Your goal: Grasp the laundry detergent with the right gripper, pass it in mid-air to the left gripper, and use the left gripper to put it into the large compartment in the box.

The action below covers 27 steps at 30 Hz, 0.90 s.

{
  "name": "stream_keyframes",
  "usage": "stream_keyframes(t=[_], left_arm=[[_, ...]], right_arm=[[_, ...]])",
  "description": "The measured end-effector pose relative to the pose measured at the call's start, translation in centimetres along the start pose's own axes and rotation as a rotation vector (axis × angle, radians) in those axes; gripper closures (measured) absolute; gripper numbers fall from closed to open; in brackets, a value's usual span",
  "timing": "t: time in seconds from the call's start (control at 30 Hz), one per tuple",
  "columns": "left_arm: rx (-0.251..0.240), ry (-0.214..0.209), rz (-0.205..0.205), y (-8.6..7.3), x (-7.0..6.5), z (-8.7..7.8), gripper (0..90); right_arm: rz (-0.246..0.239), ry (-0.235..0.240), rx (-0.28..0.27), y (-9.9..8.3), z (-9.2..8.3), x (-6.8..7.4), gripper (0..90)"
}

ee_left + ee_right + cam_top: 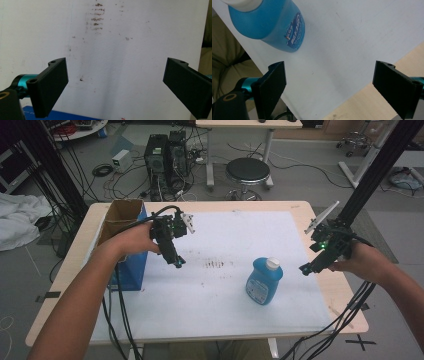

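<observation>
Presently, item one: a blue plastic bottle with a white screw cap [264, 281], standing upright on the white paper sheet [235, 300] that covers the pale wooden desk [345, 295], right of centre and untouched.

Item two: my right hand-held gripper [305, 268], jaws wide apart and empty, held above the desk's right edge, near the bottle but not touching it.

Item three: my left hand-held gripper [178, 263], jaws likewise wide apart with nothing between them, held over the sheet just beside an open cardboard box with blue sides [127, 247] at the desk's left.

Status, by my reckoning: the work is at its start. The bottle has not been grasped; reaching, closing on it and carrying it, perhaps toward the box, all appear left to do.

Notes on views: the high view gives the whole layout, box and bottle well apart. The right gripper view adds the bottle's printed label [295, 32] and the sheet's edge over bare wood. The left gripper view gives a close look at brown smudges [96, 17] on the sheet and a blue strip of the box at its bottom edge.
</observation>
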<state>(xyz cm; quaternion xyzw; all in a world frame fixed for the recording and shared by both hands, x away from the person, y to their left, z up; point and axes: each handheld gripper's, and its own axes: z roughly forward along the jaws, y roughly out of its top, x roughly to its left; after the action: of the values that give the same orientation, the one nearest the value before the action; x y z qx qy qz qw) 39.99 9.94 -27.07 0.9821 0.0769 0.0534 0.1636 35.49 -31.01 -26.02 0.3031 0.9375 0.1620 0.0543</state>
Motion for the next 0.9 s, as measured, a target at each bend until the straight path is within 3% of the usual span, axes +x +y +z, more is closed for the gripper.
stream_keyframes(t=[0.1, 0.4, 0.43, 0.87, 0.9], left_arm=[[-0.002, -0.006, -0.001, 0.0, -0.1, 0.1, 6.0], [0.000, -0.012, -0.006, -0.5, -0.2, 0.4, 6.0], [-0.002, -0.010, -0.007, -0.6, -0.2, 0.4, 5.9], [-0.005, -0.013, -0.004, -0.6, -0.2, 0.7, 6.0], [-0.004, -0.014, -0.002, -0.6, -0.2, 0.7, 6.0]], right_arm=[[0.049, 0.014, -0.008, -0.5, 0.4, 0.7, 10.8], [0.099, 0.041, -0.059, -1.6, 0.9, 1.8, 10.9], [0.123, 0.034, -0.086, -2.0, 0.9, 2.2, 10.9], [0.173, 0.045, -0.192, -3.7, 2.5, 4.7, 10.9], [0.177, 0.030, -0.200, -4.1, 3.0, 5.0, 10.9]])
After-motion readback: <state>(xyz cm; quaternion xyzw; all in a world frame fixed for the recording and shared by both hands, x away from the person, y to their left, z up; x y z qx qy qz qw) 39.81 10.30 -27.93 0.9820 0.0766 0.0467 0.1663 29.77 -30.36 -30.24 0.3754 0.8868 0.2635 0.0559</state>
